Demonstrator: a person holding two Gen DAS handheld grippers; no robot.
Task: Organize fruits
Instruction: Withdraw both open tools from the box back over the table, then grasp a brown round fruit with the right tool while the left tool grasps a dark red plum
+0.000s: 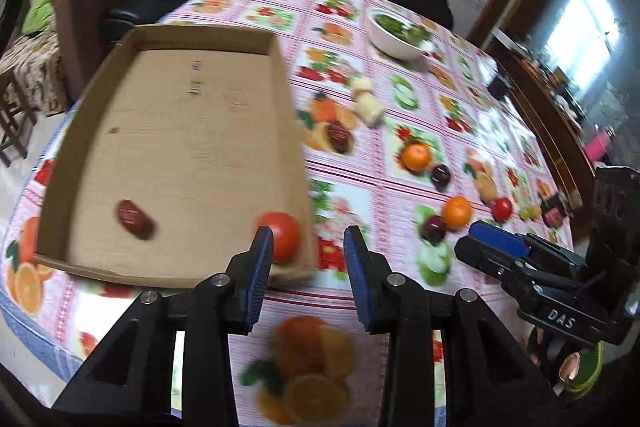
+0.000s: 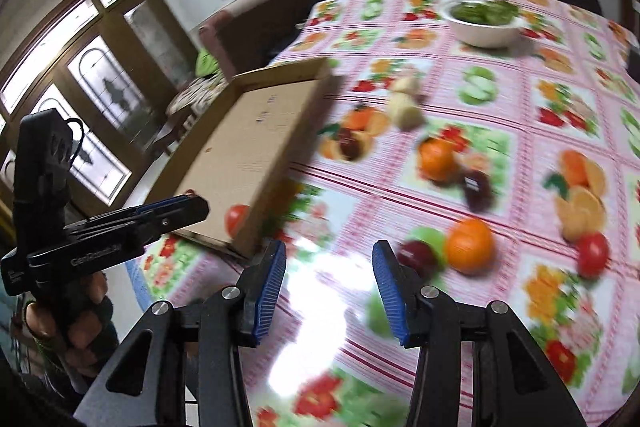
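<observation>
Both of your tools are released and carrying nothing: the left tool [image 1: 308,239] hangs spread just off the near right corner of the cardboard tray [image 1: 100,75], and the right tool [image 2: 330,255] hangs spread over bare cloth on the bench [image 2: 540,27]. The tray already holds 2 pieces, a red date [image 1: 135,219] on its floor and a tomato [image 1: 282,235] tucked into that near right corner, right by your left tool's left finger. Everything still loose lies to the right of the tray. From your right tool, the closest cluster sits just ahead and to its right: a dark plum [image 2: 418,258] beside an orange [image 2: 470,245], with a small tomato [image 2: 593,254] further right. A second orange [image 2: 436,159] and a second plum [image 2: 478,187] lie beyond them, and a dark date [image 2: 350,143] and a pale lumpy piece [image 2: 406,107], blurred past naming, sit nearer the tray's right wall. A white bowl [image 2: 486,35] of greens stands at the far end. Your right tool looks the nearer one for the next pick; the plum lies slightly right of its axis, so I would shift right a little and come down over it, keeping the right finger from nudging the orange touching or nearly touching it.
</observation>
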